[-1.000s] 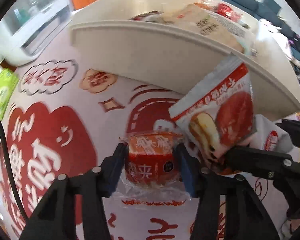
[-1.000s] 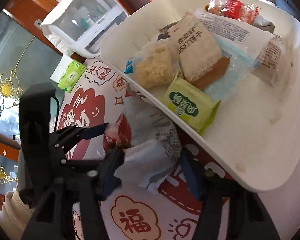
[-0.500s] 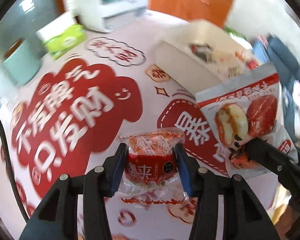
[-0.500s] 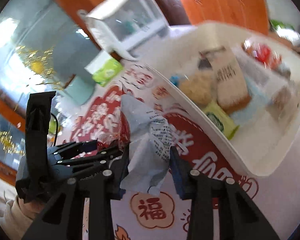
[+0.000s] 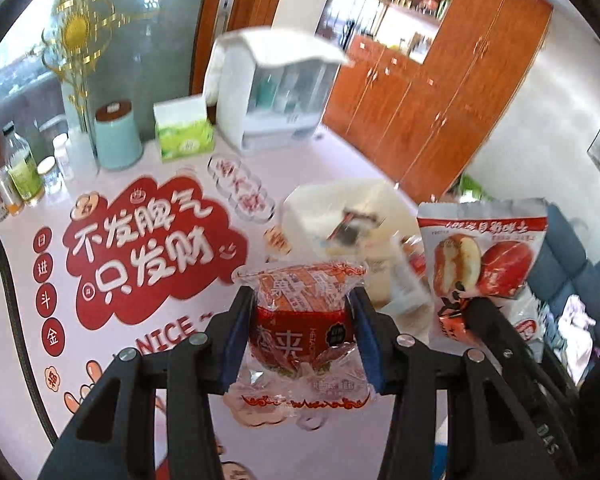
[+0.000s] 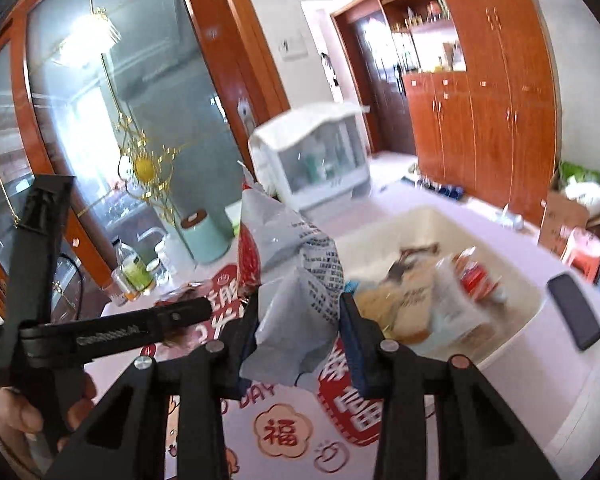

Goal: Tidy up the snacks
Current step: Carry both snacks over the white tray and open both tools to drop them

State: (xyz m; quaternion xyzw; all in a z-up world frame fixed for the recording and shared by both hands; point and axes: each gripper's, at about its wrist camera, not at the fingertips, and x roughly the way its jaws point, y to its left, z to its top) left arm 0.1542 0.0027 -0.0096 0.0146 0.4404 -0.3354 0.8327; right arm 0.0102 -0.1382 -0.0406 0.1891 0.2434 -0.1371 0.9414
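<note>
Left wrist: tongs (image 5: 302,330) w/ red snack (image 5: 302,320)

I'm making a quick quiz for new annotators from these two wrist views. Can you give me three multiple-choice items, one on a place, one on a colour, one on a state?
1. Where does the green tissue box stand?
A. inside the white bin
B. on the table, between the mint canister and the white cabinet
C. on the floor

2. What colour is the main body of the snack pack in the left tongs?
A. red
B. blue
C. yellow

3. What state are the right tongs in?
A. wide open and empty
B. lying on the table
C. shut on the grey pouch

Answers:
1 B, it sits on the tabletop between those two.
2 A, the wrapper is red under clear film.
3 C, both pads press the pouch, held up in front of the white bin.
</note>
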